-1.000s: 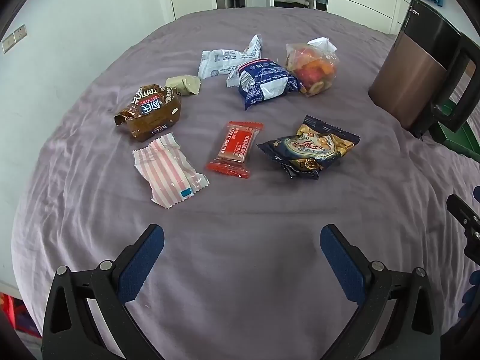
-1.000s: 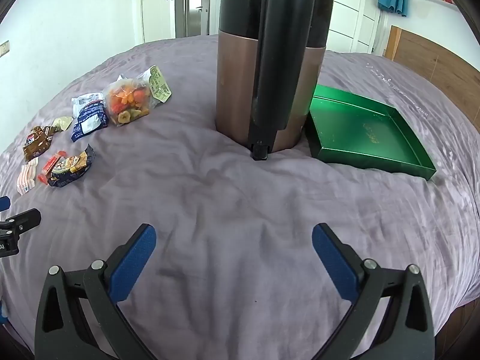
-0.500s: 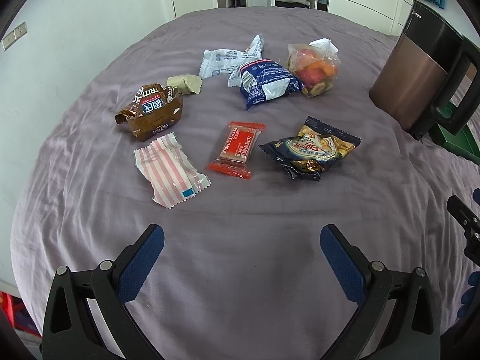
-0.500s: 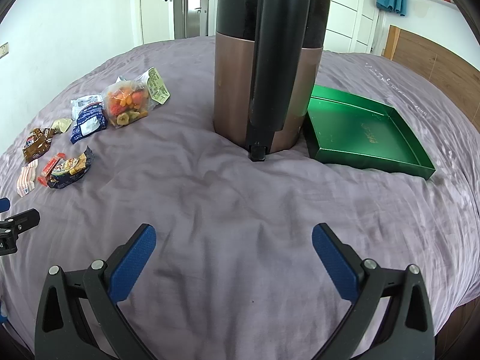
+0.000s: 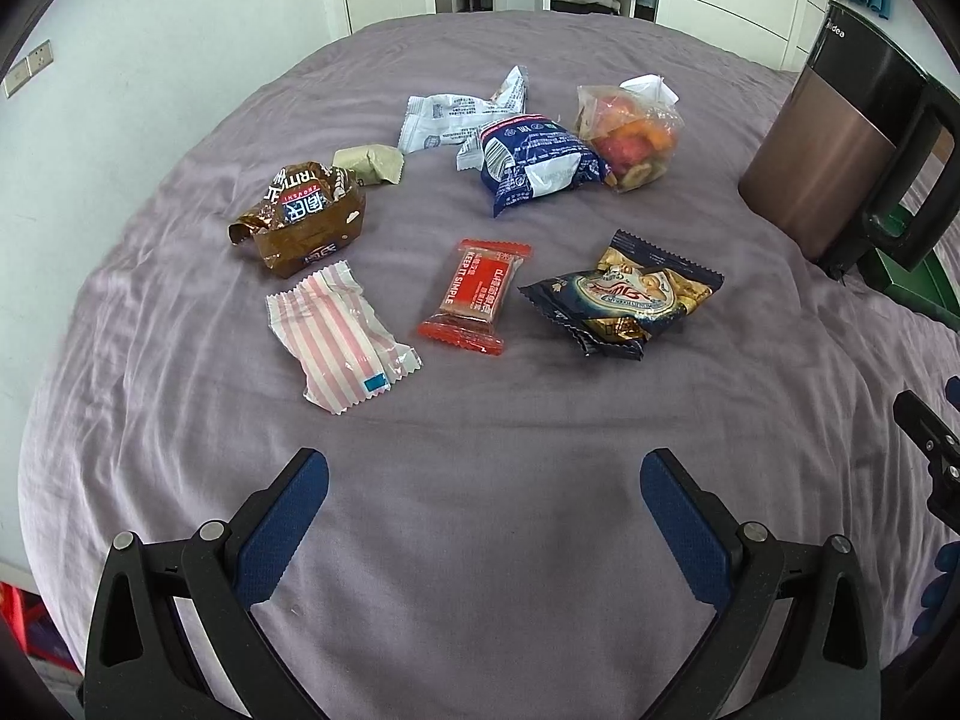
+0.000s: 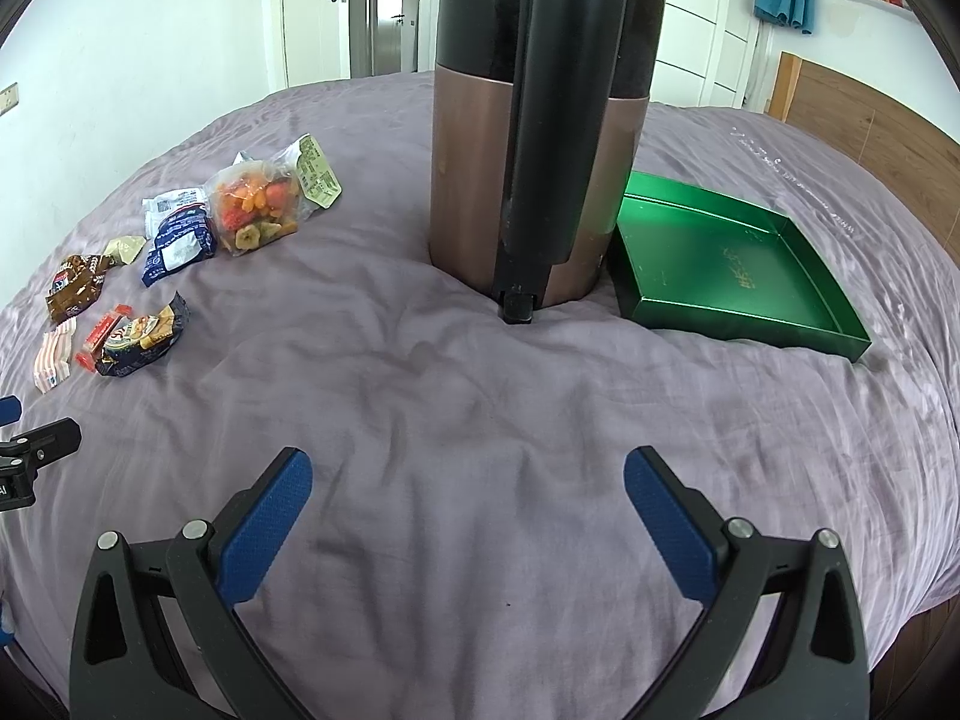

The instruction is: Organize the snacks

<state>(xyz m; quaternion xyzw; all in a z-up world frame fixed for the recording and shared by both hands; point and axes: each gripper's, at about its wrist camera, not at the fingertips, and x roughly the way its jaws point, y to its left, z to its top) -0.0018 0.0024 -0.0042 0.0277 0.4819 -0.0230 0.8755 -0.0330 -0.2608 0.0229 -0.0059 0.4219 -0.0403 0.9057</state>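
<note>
The left gripper (image 5: 483, 480) is hovering released over the purple bed (image 5: 480, 420), its blue pads spread wide and holding nothing. Eight snack packets are lying ahead of it, none touching it. Going left to right: a brown crinkled packet (image 5: 300, 216), a small olive-green sweet (image 5: 368, 163) behind it, a pink-and-white striped packet (image 5: 342, 339) running diagonally toward the near right, a red bar (image 5: 477, 295) with its long axis pointing away from the gripper and slightly rightward, a white packet (image 5: 456, 117) at the back, a blue-and-white packet (image 5: 534, 162), a dark blue and gold packet (image 5: 627, 300) lying crosswise, and a clear bag of dried fruit (image 5: 633, 138). Farther right, one copper-and-black bin (image 6: 540, 138) is standing upright, with one shallow green tray (image 6: 732, 258) just beside it. The right gripper (image 6: 468, 480) is likewise hanging released, pads apart, over bare bedding.
</note>
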